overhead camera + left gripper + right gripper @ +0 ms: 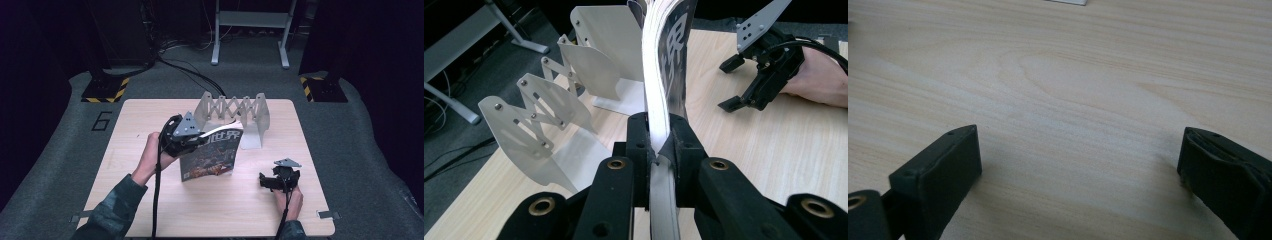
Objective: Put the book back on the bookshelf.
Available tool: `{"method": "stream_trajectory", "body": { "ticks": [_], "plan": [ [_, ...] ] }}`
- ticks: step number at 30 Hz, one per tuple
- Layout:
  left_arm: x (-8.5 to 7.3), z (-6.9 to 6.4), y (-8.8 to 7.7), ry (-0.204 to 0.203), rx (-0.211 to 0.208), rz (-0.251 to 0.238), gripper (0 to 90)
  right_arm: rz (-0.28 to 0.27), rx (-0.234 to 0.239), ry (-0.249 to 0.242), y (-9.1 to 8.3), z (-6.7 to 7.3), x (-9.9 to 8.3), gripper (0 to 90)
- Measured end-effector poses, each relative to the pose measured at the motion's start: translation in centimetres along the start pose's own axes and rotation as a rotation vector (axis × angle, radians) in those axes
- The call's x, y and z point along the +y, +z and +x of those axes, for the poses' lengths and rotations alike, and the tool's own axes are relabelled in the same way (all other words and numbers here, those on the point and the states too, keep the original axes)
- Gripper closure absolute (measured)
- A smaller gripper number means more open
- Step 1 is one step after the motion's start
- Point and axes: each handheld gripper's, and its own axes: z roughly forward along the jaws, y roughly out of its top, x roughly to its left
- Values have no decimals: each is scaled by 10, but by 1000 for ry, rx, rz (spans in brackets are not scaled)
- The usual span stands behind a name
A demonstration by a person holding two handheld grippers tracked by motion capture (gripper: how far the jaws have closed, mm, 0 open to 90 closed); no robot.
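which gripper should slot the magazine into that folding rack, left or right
Left. The left gripper already clamps the magazine upright, close in front of the rack. The right gripper rests open and empty farther back on the table.

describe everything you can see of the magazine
The magazine is a thin, glossy one with a dark cover, large white characters across its top and a colourful picture below. It stands upright on the wooden table in front of the white folding rack. The left tongs are shut on its upper edge, its pages pinched between the jaws.
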Motion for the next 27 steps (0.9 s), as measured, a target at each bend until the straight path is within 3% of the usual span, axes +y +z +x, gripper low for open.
{"method": "stream_trajectory", "body": {
  "ticks": [4,27],
  "plan": [
    [2,1,-3,4,19,9,822,0,0,0,0,0,0,30],
    [2,23,-19,-70,95,22,821,1,1,-1,0,0,0,30]
  ]
}}
